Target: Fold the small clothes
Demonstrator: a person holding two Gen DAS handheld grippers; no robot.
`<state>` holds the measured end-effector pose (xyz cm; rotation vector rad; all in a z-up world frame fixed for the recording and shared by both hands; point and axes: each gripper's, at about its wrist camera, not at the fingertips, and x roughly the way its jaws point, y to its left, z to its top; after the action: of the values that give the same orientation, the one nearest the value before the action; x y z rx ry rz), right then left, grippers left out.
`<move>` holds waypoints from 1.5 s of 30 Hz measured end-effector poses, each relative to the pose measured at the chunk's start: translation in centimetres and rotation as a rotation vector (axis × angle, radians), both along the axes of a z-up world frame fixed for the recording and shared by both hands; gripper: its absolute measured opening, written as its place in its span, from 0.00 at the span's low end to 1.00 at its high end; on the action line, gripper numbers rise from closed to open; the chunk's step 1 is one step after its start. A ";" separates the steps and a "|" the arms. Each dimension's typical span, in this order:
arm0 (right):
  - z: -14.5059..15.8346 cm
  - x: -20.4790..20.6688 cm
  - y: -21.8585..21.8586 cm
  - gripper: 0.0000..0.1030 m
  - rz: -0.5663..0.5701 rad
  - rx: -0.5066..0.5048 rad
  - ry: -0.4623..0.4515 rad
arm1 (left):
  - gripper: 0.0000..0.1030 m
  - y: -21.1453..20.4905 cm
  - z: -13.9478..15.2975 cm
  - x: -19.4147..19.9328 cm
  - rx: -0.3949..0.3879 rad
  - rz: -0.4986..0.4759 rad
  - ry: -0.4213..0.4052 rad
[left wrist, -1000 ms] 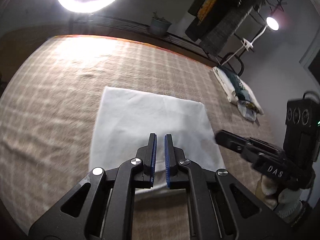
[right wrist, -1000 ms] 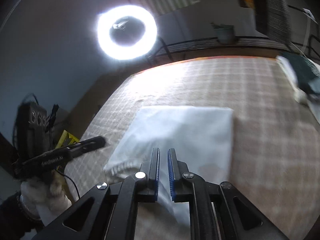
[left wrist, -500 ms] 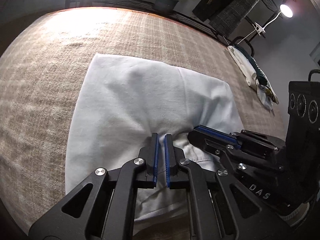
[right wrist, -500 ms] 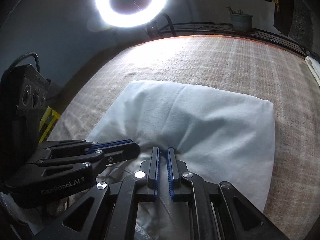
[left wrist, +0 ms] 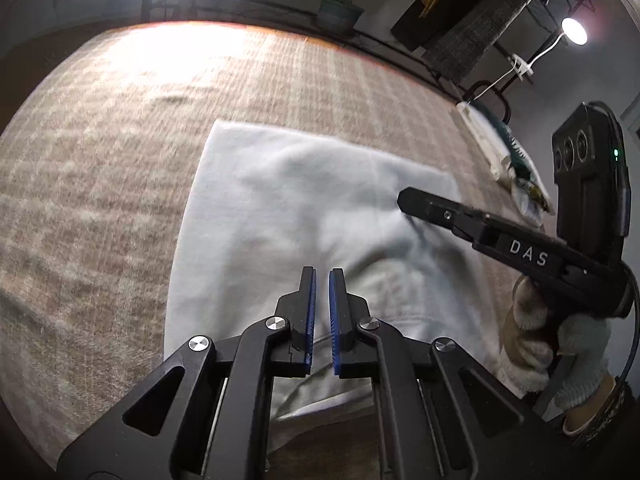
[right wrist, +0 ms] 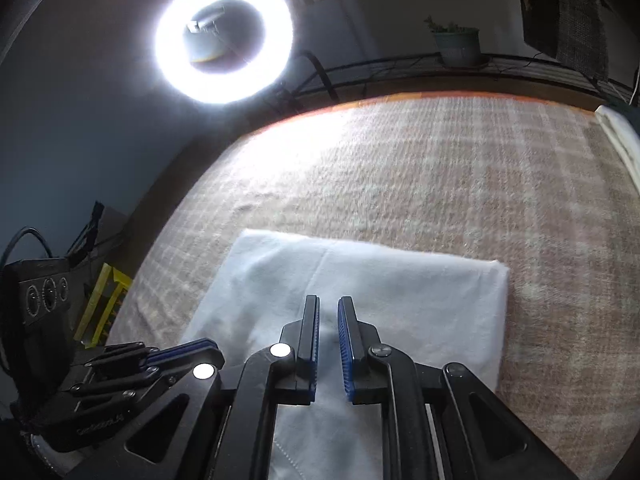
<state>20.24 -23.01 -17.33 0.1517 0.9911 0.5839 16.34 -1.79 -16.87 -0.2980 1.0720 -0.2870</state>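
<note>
I see the plaid tan blanket (left wrist: 120, 168) filling most of both wrist views, with the ring light (right wrist: 222, 38) glaring at about eleven o'clock in my right view. On the blanket lies the white folded garment (left wrist: 304, 208), roughly central in my left view and spreading from centre down to six o'clock in my right view; its far edge is straight, its near part rumpled, with a stitched hem near the bottom.

A second folded cloth (left wrist: 504, 152), white with a dark print, sits at the blanket's edge at two o'clock in the left view, well apart from the garment.

My right gripper (left wrist: 404, 200) comes in from three o'clock in the left view, held by a gloved hand (left wrist: 552, 344); its jaws have just been opening, they stand a little apart, and I see nothing pinched between them.

My left gripper (left wrist: 322, 276) is all but closed, a thin gap between the blue pads (left wrist: 312, 320), gripping nothing that I can see, above the garment's near part.
</note>
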 end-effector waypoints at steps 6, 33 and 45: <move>-1.3 0.8 -2.0 0.18 0.009 -0.029 0.087 | 0.04 1.6 -0.6 -1.3 0.020 -0.017 0.015; -0.5 3.4 -10.5 0.43 -0.311 0.067 0.091 | 0.54 10.7 0.7 -2.1 -0.163 0.194 0.021; -5.0 -1.6 -12.3 0.40 -0.233 0.325 0.298 | 0.54 10.9 -3.1 0.9 -0.366 0.234 0.159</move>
<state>18.60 -35.32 -22.36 0.6502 1.1413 0.5131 17.21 9.10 -19.93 -0.7795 1.1266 -0.2510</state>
